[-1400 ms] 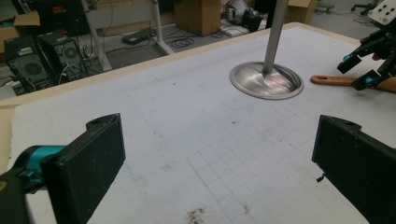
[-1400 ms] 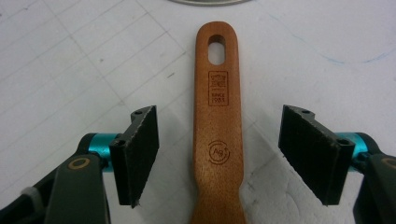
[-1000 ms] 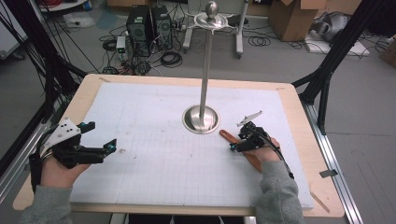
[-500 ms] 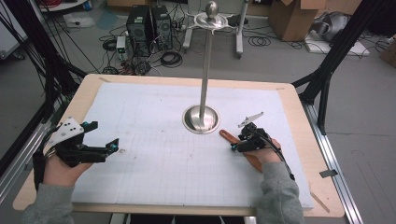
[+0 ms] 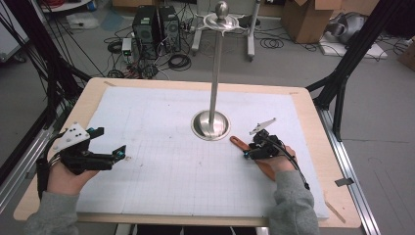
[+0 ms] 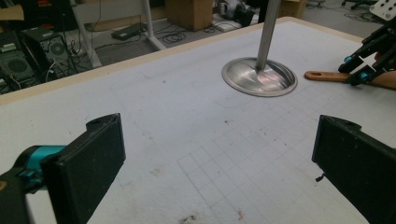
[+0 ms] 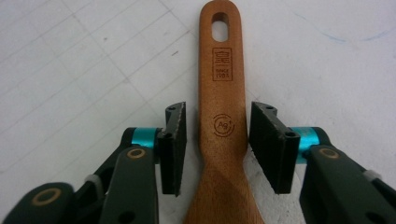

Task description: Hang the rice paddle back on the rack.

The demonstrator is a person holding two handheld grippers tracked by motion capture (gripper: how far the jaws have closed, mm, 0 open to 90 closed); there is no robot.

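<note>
A wooden spoon [image 7: 222,93] lies flat on the white grid mat, its handle end with the hanging hole pointing toward the metal stand [image 5: 211,125]. My right gripper [image 7: 217,109] straddles the handle. Its jaws have just been closing, and a thin gap still shows on each side of the wood. In the high view the right gripper [image 5: 249,152] sits over the spoon [image 5: 238,142] right of the stand's base. My left gripper [image 5: 110,142] rests at the mat's left side. Its jaws stand wide apart in the left gripper view [image 6: 219,144], with only bare mat between them.
The stand has a round steel base [image 6: 259,77], a tall pole and a hooked top [image 5: 221,14]. The mat [image 5: 161,186] covers a wooden table [image 5: 313,127]. Computers, cables and boxes lie on the floor beyond.
Both hands keep their places on the mat. The high view is too small to show any other difference.
</note>
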